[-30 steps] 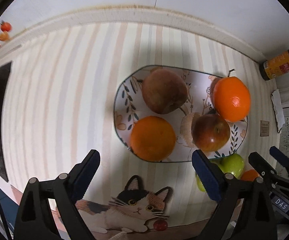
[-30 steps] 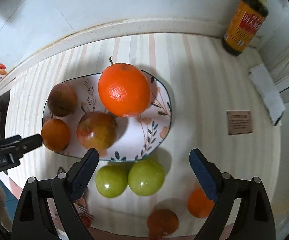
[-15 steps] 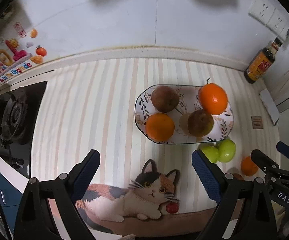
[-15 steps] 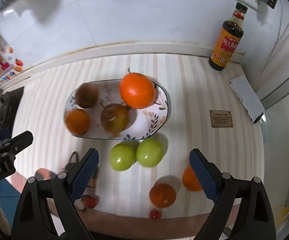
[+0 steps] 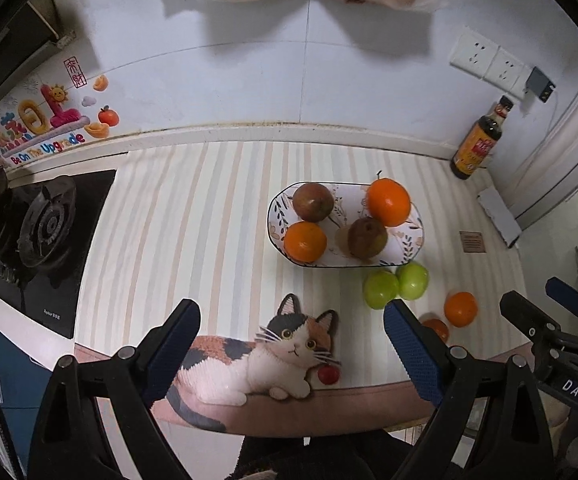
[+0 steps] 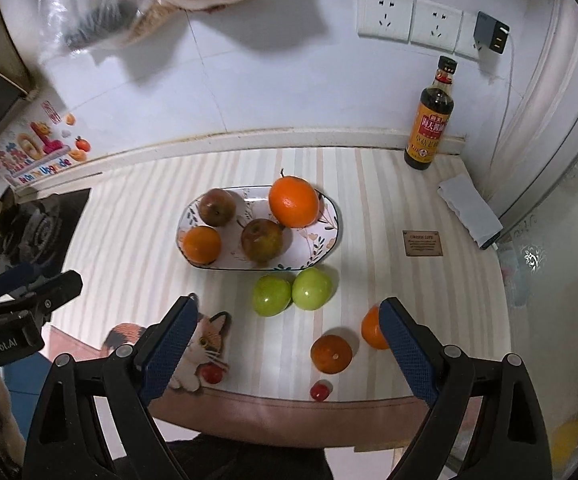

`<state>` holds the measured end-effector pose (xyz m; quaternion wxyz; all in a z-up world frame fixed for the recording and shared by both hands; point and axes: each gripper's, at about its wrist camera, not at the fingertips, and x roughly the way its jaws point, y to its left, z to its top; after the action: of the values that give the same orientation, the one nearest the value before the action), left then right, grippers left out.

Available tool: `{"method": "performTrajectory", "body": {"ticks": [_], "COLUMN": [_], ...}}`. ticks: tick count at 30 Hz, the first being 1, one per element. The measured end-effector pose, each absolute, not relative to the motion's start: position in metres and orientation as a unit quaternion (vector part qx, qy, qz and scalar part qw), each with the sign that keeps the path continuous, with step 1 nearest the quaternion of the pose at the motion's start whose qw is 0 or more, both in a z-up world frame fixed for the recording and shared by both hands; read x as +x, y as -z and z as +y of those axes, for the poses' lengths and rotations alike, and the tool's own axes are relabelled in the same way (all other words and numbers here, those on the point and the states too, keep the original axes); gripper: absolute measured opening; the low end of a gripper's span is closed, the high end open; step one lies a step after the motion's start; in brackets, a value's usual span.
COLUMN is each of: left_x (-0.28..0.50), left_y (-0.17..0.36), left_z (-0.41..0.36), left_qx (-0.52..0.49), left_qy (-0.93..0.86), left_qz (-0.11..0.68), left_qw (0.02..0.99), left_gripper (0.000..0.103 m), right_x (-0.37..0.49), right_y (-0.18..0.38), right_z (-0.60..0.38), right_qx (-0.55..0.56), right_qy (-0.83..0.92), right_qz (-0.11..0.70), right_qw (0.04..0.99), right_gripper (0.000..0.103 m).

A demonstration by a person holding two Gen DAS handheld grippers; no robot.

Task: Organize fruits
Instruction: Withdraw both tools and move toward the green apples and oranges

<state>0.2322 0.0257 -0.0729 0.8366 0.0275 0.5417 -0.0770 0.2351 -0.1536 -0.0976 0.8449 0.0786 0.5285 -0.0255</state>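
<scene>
Blue-padded left gripper [image 5: 291, 342] and right gripper [image 6: 289, 338] both gape wide, holding nothing. Mid-frame, the plate [image 6: 329, 240] carries four fruits; two green apples [image 6: 293, 291] lie just below. Only the right view shows the second cherry tomato [image 6: 320, 391].

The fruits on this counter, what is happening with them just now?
A person holds a hand-held gripper in each hand, the left and the right, both open and empty above the near counter edge. The oval plate already carries two oranges and two brownish apples. Two green apples, two small oranges and two tiny red fruits lie loose on the striped mat, not yet sorted.
</scene>
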Motion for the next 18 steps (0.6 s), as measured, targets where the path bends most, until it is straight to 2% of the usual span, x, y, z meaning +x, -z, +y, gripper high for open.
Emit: {"method": "performTrajectory", "body": {"ticks": [9, 18], "left_x": [0.209, 0.209], "left_y": [0.047, 0.045], "left_z": [0.024, 0.019], "left_qx": [0.027, 0.029], "left_qy": [0.083, 0.086], "left_qz": [0.523, 0.521], "left_qw": [0.848, 0.848], "left_gripper": [0.094, 0.094], "right_x": [0.215, 0.215], "right_y": [0.061, 0.055], "right_z": [-0.150, -0.150], "right_qx": [0.086, 0.090], "right_qy": [0.013, 0.007], "right_qz": [0.505, 0.503], "right_qw": [0.859, 0.860], "right_gripper": [0.094, 0.094]}}
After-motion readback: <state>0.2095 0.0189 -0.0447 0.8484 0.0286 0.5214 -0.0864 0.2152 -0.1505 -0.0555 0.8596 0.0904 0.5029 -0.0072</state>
